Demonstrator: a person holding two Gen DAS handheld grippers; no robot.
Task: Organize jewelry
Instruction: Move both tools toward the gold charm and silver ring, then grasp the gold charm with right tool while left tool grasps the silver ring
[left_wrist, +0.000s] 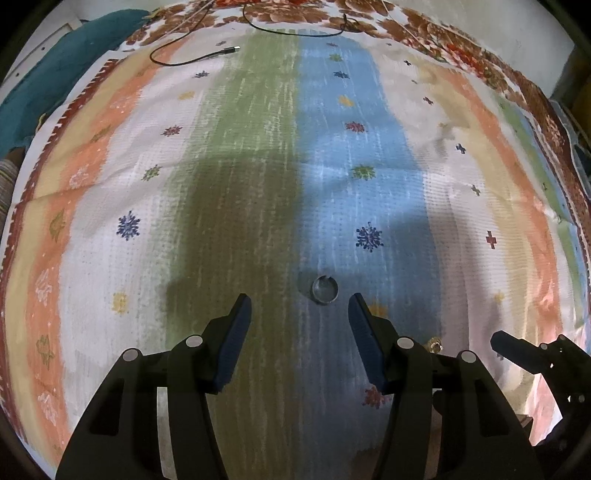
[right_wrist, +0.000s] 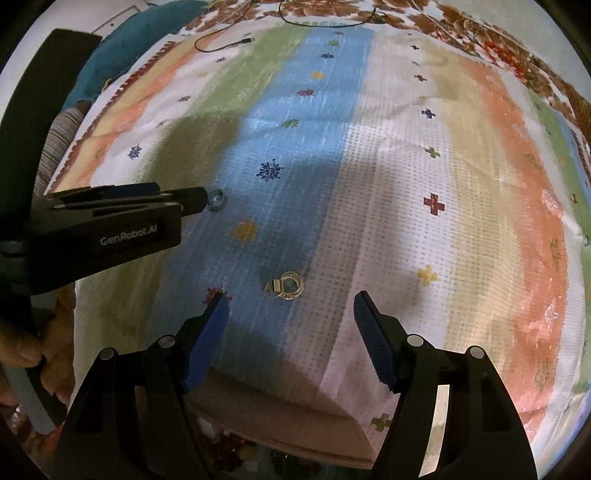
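A plain silver ring (left_wrist: 324, 290) lies flat on the blue stripe of the cloth, just ahead of my left gripper (left_wrist: 300, 309), which is open and empty; the ring sits nearer the right finger. The same ring (right_wrist: 216, 199) shows in the right wrist view at the tip of the left gripper (right_wrist: 184, 201). A gold jewelled ring (right_wrist: 286, 286) lies on the cloth just ahead of my right gripper (right_wrist: 290, 306), which is open and empty. A bit of that gold ring (left_wrist: 435, 345) peeks out behind my left gripper's right finger.
A striped patterned cloth (left_wrist: 258, 147) covers the surface. A black cable (left_wrist: 192, 59) lies at the far end. A teal fabric (left_wrist: 44, 74) lies at far left. The cloth's front edge (right_wrist: 280, 413) drops off just below my right gripper.
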